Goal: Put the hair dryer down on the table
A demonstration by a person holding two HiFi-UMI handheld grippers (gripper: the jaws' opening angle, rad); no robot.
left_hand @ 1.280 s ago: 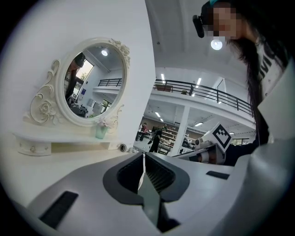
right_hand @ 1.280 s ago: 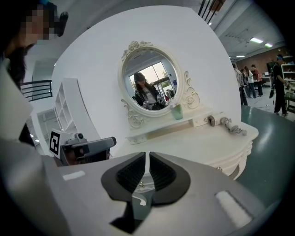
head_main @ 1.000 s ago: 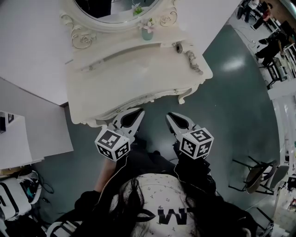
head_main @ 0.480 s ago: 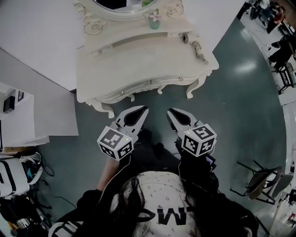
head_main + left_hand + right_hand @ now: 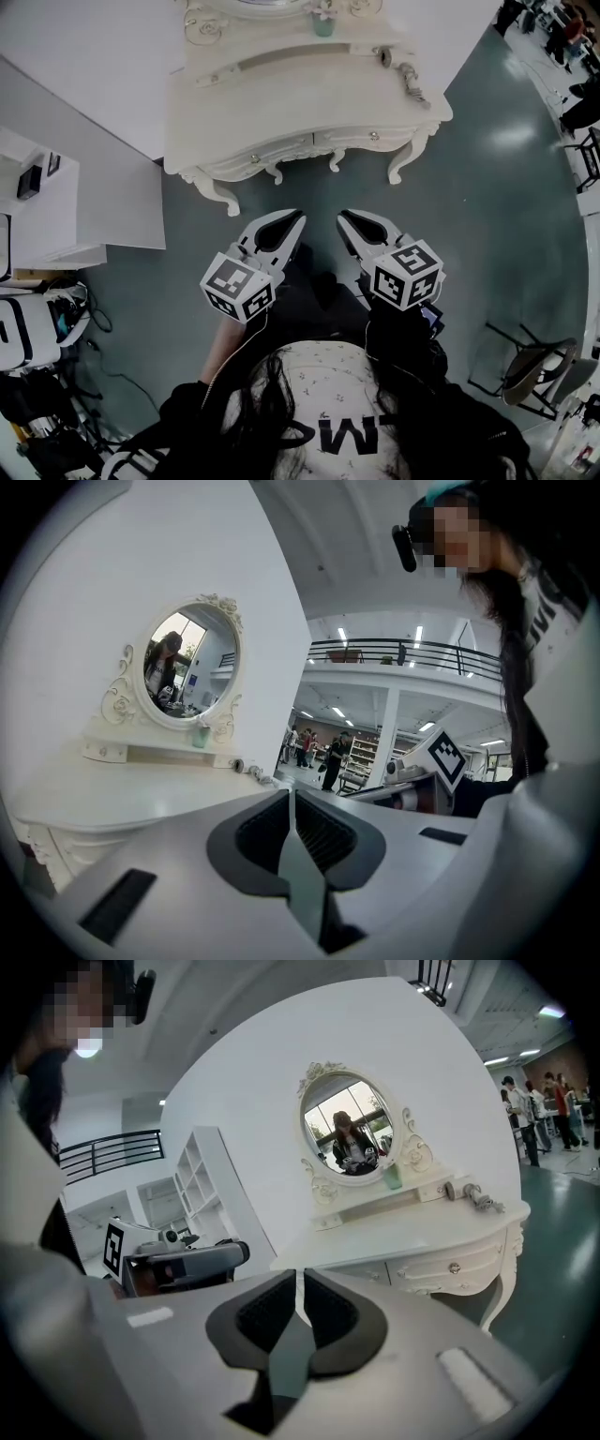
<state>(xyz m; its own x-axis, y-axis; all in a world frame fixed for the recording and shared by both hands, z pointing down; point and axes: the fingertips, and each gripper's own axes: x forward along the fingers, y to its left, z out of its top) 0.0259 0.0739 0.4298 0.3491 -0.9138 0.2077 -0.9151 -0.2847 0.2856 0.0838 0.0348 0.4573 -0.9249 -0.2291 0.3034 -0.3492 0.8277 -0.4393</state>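
The table (image 5: 309,103) has slid toward 12 o'clock in the head view. Its curved legs (image 5: 219,191) and drawer fronts (image 5: 281,148) now show, and the mirror (image 5: 255,6) is nearly cut off. Bare floor (image 5: 314,192) now separates the table from the left tongs (image 5: 292,221) and right tongs (image 5: 347,221), which sit slightly nearer 6 o'clock.

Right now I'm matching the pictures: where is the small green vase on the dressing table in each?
Head view: green vase, top edge, just right of centre.
Left gripper view: green vase, left of centre, under the mirror's right rim.
Right gripper view: green vase, right of centre, under the mirror's right rim.
Shared landmark: the oval mirror.
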